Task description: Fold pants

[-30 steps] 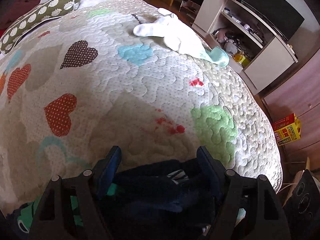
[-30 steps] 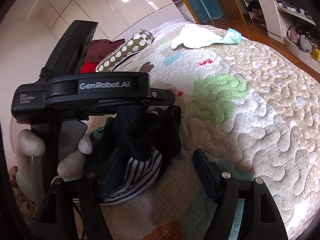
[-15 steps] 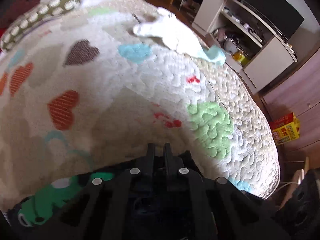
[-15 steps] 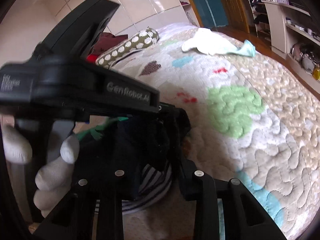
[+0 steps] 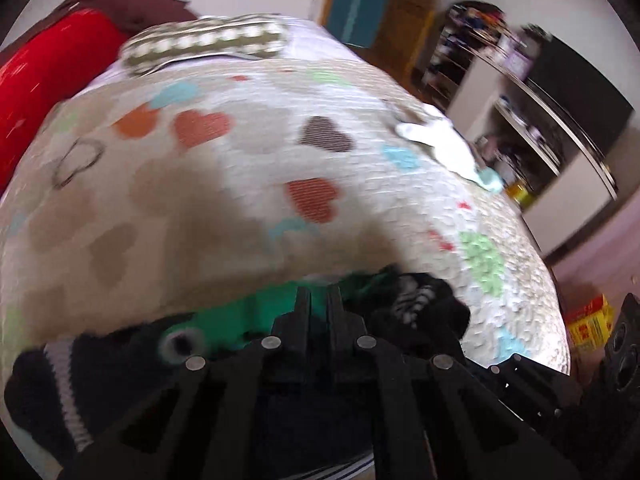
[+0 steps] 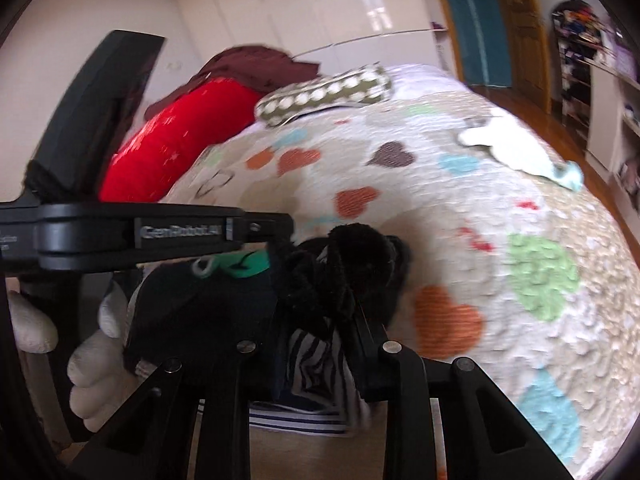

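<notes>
The pants [image 5: 120,364] are dark navy with a green print and striped trim, bunched at the near edge of the quilted bed. My left gripper [image 5: 318,300] is shut on the pants' fabric, fingers together. In the right wrist view the pants [image 6: 224,304] hang in a dark bunch between both grippers. My right gripper [image 6: 316,320] is shut on the dark fabric and striped lining. The left gripper's body [image 6: 132,236] crosses the left of that view, held by a gloved hand [image 6: 92,368].
The heart-patterned quilt [image 5: 240,168] covers the bed. A white garment [image 5: 444,148] lies at its far right. A red pillow [image 6: 172,140] and a dotted green cushion [image 6: 324,92] sit at the head. Shelves [image 5: 540,120] and a yellow box [image 5: 588,320] stand right of the bed.
Both grippers went from open to shut on the pants. Both have since lifted and swung, so the views now look toward the head of the bed, with the pants drawn up.
</notes>
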`<action>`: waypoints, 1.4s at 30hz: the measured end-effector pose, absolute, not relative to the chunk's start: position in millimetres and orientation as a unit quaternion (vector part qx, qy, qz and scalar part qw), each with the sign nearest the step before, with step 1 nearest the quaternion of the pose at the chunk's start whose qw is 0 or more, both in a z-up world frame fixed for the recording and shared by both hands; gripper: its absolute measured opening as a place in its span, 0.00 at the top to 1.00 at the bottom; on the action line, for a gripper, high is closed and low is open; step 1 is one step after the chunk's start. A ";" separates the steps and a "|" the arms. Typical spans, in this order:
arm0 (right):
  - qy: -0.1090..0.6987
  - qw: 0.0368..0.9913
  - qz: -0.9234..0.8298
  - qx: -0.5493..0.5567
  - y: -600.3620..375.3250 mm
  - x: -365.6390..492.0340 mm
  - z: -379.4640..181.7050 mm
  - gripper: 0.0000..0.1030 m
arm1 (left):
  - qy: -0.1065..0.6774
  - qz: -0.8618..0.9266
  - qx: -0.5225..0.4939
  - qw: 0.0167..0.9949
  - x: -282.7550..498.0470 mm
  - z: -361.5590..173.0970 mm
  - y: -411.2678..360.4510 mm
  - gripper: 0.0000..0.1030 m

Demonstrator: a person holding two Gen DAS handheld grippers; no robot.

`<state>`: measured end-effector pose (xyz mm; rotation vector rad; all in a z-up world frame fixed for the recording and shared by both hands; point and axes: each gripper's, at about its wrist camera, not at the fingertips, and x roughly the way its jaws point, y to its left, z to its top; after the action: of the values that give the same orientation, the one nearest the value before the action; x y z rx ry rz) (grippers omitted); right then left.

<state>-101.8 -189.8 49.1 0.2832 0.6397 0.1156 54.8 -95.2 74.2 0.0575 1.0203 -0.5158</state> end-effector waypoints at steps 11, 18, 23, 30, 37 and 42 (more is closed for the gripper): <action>0.369 0.918 0.129 0.060 -116.8 -83.8 31.6 0.36 | 0.473 -0.152 -0.089 0.863 29.3 77.7 18.8 0.77; 0.336 0.926 0.107 0.137 -172.9 -105.4 70.3 0.43 | 0.423 -0.092 -0.133 0.891 -1.4 94.2 77.6 0.54; 0.358 0.921 0.048 0.148 -186.0 -75.7 60.9 0.60 | 0.426 -0.074 -0.148 0.890 -7.6 88.2 94.7 0.54; 0.437 0.896 0.056 0.063 -139.5 -25.2 12.5 0.56 | 0.406 -0.030 -0.196 0.892 -25.3 92.4 145.2 0.44; 0.408 0.906 0.103 0.045 -124.9 -45.3 60.9 0.40 | 0.397 0.034 -0.249 0.883 -35.5 74.5 207.8 0.43; 0.429 0.892 0.134 0.044 -89.8 -35.7 82.4 0.36 | 0.394 0.046 -0.273 0.876 -41.2 62.1 230.9 0.43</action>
<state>-35.7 -89.8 82.4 0.0916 0.8903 0.2778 -41.2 230.9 62.1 -0.5696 0.8229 0.0963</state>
